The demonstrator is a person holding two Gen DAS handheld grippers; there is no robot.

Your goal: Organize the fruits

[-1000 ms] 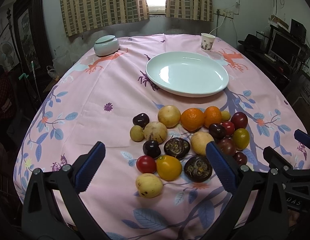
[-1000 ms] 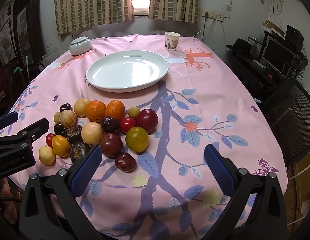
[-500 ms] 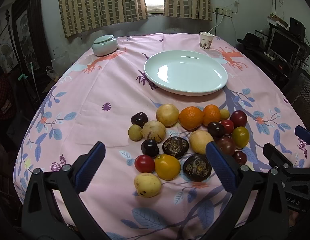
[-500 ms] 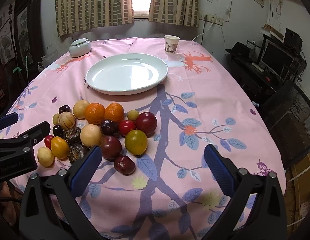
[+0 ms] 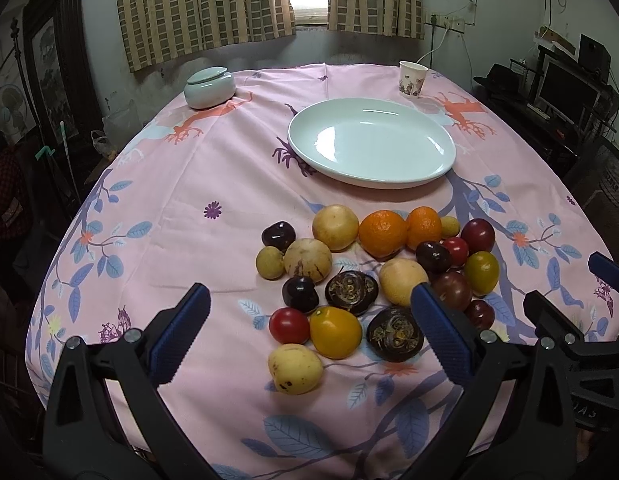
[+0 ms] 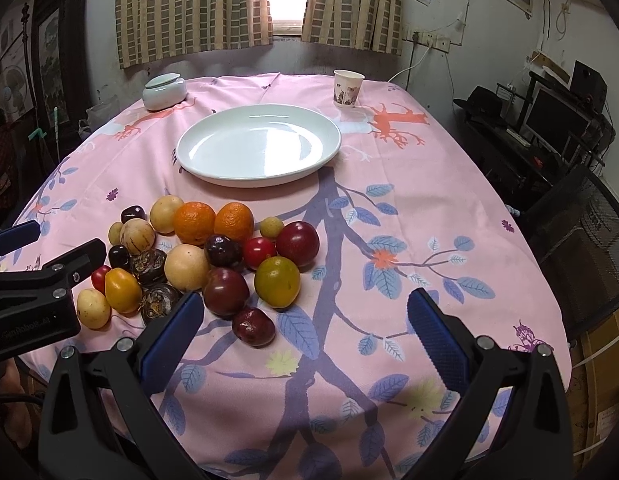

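The left tool (image 5: pixel 309 332) hangs above the near edge of the worktop (image 5: pixel 181 184), its blue-padded fingers spread wide apart and holding nothing; the right tool (image 6: pixel 305 328) hangs beside it, likewise spread and empty. Between and just beyond the left tool's fingers lies the pile of fruits (image 5: pixel 373 272), loose on the cloth: two oranges (image 5: pixel 401 232) touching at the far side, pale yellow round ones, dark plums, small red tomatoes, a yellow tomato (image 5: pixel 335 332) and two dark brown water chestnuts (image 5: pixel 395 334) nearest the tool. In the right wrist view the same pile sits left of centre, with a dark red plum (image 6: pixel 253 326) closest to the fingers. Beyond the fruit a wide white plate (image 5: pixel 429 172) stands bare. The worktop wears a pink cloth printed with purple branches, blue leaves and orange deer. At its far edge are a pale lidded jar (image 5: pixel 209 88) and a paper cup (image 5: pixel 412 79). Behind, checked curtains (image 5: pixel 205 8) frame a bright window; a monitor (image 6: pixel 557 114) and dark shelving stand to the right
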